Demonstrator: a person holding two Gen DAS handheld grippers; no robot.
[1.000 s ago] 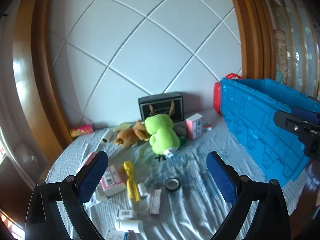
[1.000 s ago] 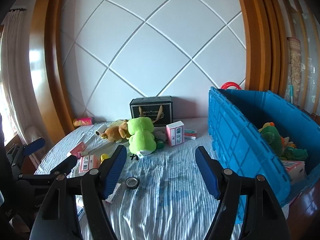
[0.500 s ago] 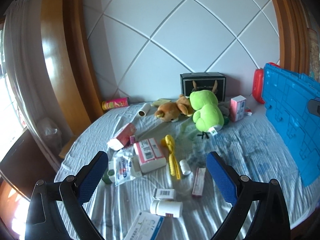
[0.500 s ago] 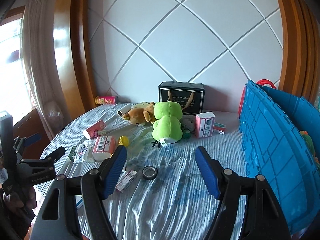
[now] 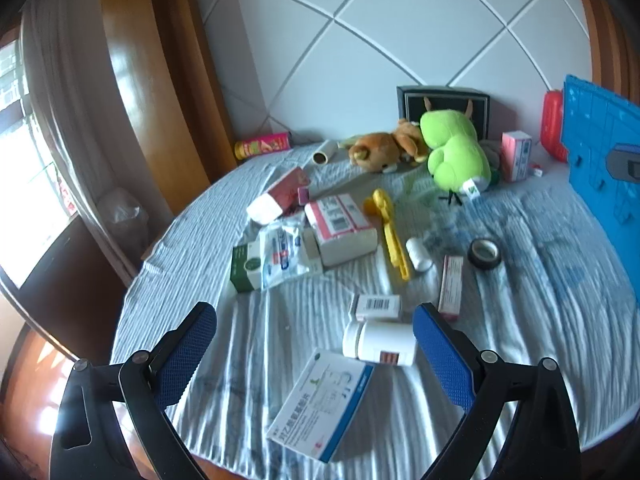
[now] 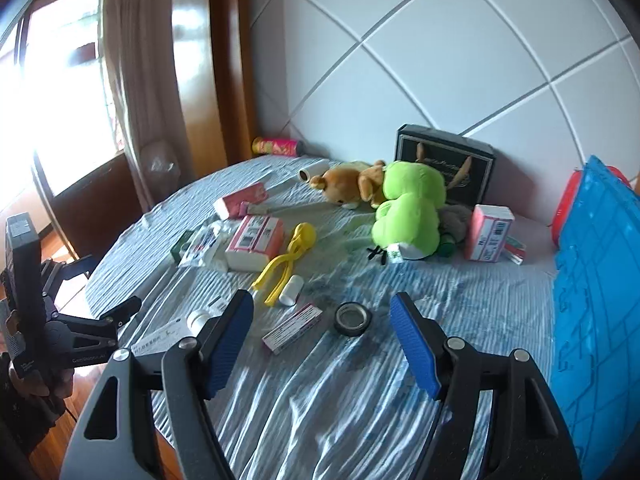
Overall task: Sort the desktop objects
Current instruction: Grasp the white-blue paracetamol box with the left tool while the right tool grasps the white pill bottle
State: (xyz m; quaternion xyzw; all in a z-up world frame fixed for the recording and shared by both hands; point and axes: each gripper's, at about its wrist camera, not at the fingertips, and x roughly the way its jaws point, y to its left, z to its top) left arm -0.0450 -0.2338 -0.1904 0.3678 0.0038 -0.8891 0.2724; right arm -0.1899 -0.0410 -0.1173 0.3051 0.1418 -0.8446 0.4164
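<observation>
Fingers wide and empty on both grippers, the left gripper (image 5: 314,350) is nearer the white bottle (image 5: 378,344), lying crosswise just ahead, near the table's (image 5: 520,320) front edge.

Bare cloth (image 6: 460,300) beside blue crate (image 6: 600,280)

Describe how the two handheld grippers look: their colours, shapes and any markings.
Both the left gripper and the right gripper have black angular plastic frames with silver screw heads and cut-out slots. Their flat fingers carry textured blue pads. The right wrist view shows small white lettering on the left one's body, too blurred to read.
</observation>
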